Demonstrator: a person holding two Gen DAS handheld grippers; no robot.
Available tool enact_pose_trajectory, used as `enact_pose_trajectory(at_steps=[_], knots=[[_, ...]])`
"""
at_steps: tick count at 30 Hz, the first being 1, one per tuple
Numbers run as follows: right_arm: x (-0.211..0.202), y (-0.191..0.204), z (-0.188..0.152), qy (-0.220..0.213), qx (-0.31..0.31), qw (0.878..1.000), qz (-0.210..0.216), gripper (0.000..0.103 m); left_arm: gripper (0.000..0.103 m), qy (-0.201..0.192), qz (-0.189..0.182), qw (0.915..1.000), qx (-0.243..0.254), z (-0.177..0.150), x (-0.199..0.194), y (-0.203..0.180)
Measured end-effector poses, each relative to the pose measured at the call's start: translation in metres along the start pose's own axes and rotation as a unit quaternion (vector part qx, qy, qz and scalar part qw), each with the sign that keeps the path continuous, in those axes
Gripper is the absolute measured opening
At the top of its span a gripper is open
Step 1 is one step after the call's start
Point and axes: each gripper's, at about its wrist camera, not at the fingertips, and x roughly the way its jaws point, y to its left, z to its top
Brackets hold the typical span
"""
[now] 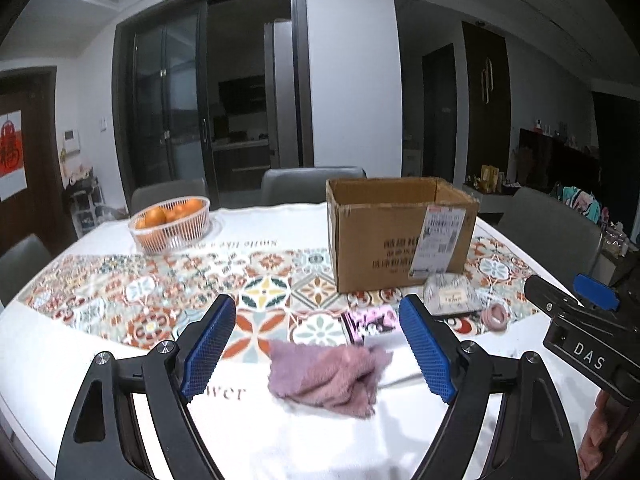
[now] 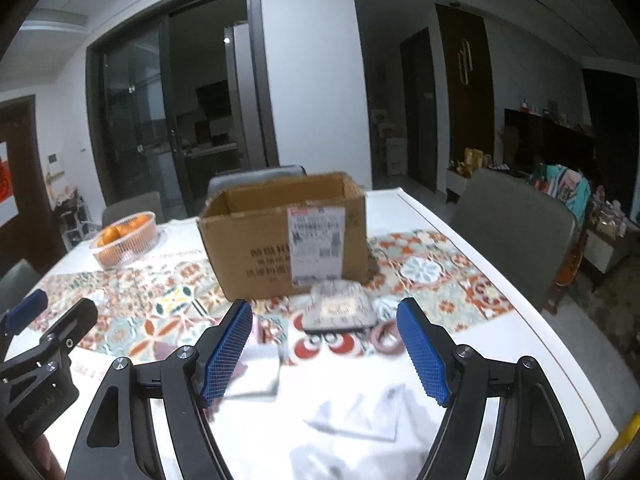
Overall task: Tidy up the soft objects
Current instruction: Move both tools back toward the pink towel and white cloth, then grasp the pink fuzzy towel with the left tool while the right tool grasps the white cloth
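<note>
Two grippers are ours here, and both stand with their jaws spread wide and nothing between the pads. Our left gripper [image 1: 316,354] hovers over the near part of the table [image 1: 48,344], and one crumpled purple cloth [image 1: 326,376] lies on the white surface right in the gap between its fingers, untouched by either pad. The cloth's long axis runs roughly left to right across our view, its ragged end pointing toward the right finger.

Our right gripper [image 2: 324,352] is likewise empty. Ahead of it we count one grey patterned pouch [image 2: 339,311], lying flat with its long axis across the view, just in front of the one open cardboard box [image 2: 280,236]. One pink hair tie [image 2: 386,338] sits just beside the pouch, toward the right finger. Two white folded cloths show up: one [image 2: 256,372] by the left finger and another [image 2: 360,416] nearer us, tilted diagonally, though blur softens both.

One small card with a cartoon figure [image 1: 374,320] lies beyond the purple cloth. One white basket of oranges [image 1: 170,224] stands well apart at the table's far left, and we cannot count the oranges.
</note>
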Motion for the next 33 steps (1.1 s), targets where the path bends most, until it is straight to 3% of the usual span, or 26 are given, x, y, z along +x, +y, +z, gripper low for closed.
enact_pose_trajectory(at_steps=[10,20,33], knots=[[-0.001,-0.012,-0.031,0.005,0.047,0.998,-0.046,0.076,0.084,0.049,-0.013,0.9981,-0.036,-0.031,0.022,0.005],[0.042,-0.009,-0.056,0.103,0.051,0.992,-0.043,0.076,0.084,0.096,-0.021,0.9947,-0.031,-0.046,0.061,0.005],[0.079,-0.015,-0.073,0.163,0.064,0.982,-0.068,0.076,0.084,0.14,-0.026,0.9897,-0.011,-0.06,0.106,-0.002]])
